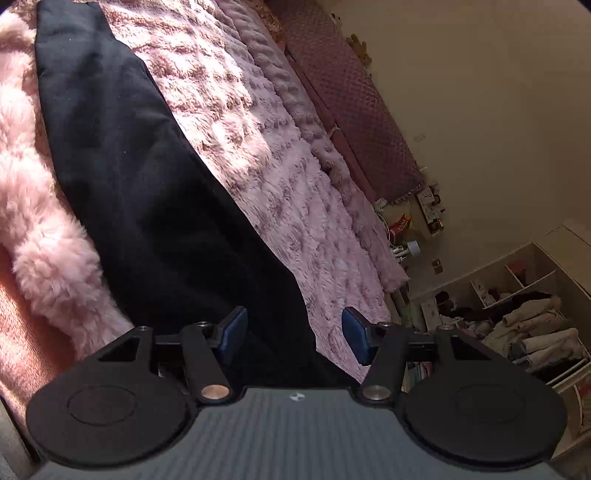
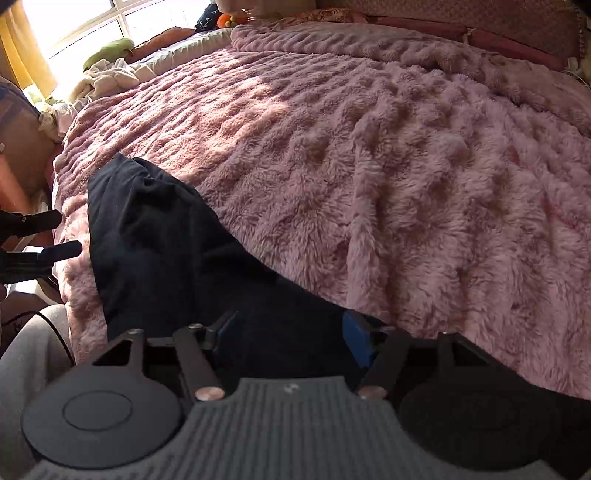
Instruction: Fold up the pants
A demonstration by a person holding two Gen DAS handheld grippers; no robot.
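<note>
Black pants (image 1: 147, 206) lie flat on a fluffy pink blanket (image 1: 280, 155) on the bed. In the left wrist view they run as a long dark strip from 11 o'clock down to the middle bottom, w/ pink fur on both sides.

Left gripper (image 1: 293, 334) sits over the near end of the pants. Its jaws are wide apart. One blue pad (image 1: 233, 334) is over the black cloth, the other is over the pink blanket. The pads don't press on anything & nothing is held.

In the right wrist view the pants (image 2: 159, 251) lie at about 8 o'clock, on the left part of the blanket (image 2: 388, 177), and reach down to the bottom middle. The far end looks a bit bumpy.

Right gripper (image 2: 290, 341) is just over the near end of the pants. Its jaws are apart too, w/ black cloth showing in the gap. The pads don't squeeze it. Can't tell if a pad brushes the cloth.

The left gripper's fingers (image 2: 55, 236) poke in at 9 o'clock in that view, just beside the pants' edge, w/ a gap between them.

A window (image 2: 81, 22) glows at 11 o'clock. A pile of clothes (image 2: 107, 79) sits under it. Shelves (image 1: 517, 295) w/ stuff are at 4 o'clock in the left view.
</note>
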